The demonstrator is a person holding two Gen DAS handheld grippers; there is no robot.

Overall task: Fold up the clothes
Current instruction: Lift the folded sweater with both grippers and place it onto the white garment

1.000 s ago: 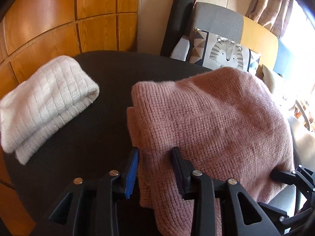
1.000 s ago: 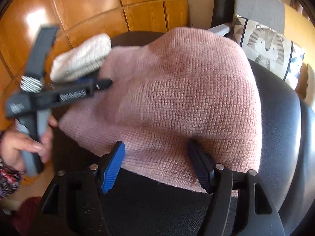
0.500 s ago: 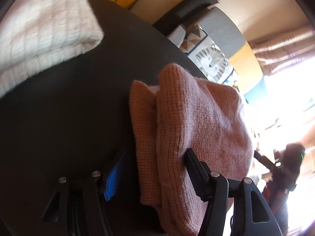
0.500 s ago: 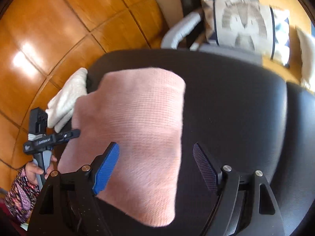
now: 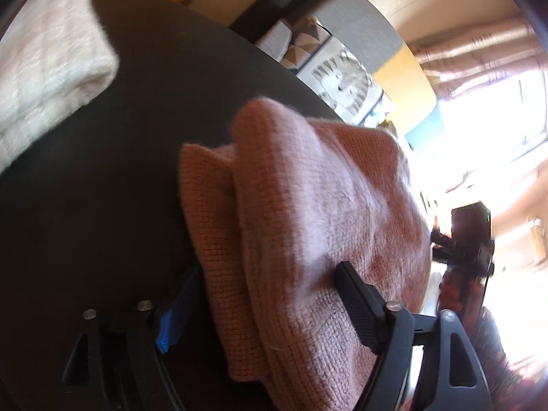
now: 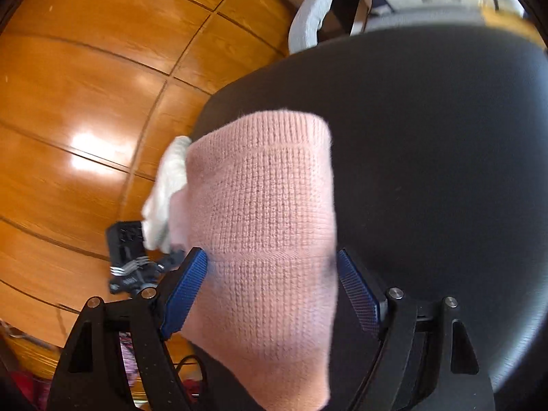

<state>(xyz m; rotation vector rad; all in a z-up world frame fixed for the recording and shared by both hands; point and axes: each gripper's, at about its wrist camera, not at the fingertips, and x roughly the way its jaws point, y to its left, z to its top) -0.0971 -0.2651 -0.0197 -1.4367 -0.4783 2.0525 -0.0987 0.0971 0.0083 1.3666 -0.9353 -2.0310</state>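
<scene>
White knit (image 5: 44,68) blurred, perhaps folded; edge-cropped.

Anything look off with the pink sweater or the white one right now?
The pink sweater is folded but its near end hangs past the black seat edge. The white sweater sits folded and tidy.

Two knitted garments: one pink sweater (image 5: 318,226), folded, and one white knit (image 5: 44,65), folded. Two claws: one left claw (image 5: 263,311), one right claw (image 6: 274,294). One black cushioned seat (image 6: 438,144). One printed cushion (image 5: 346,78). One curtain (image 5: 479,54).
</scene>
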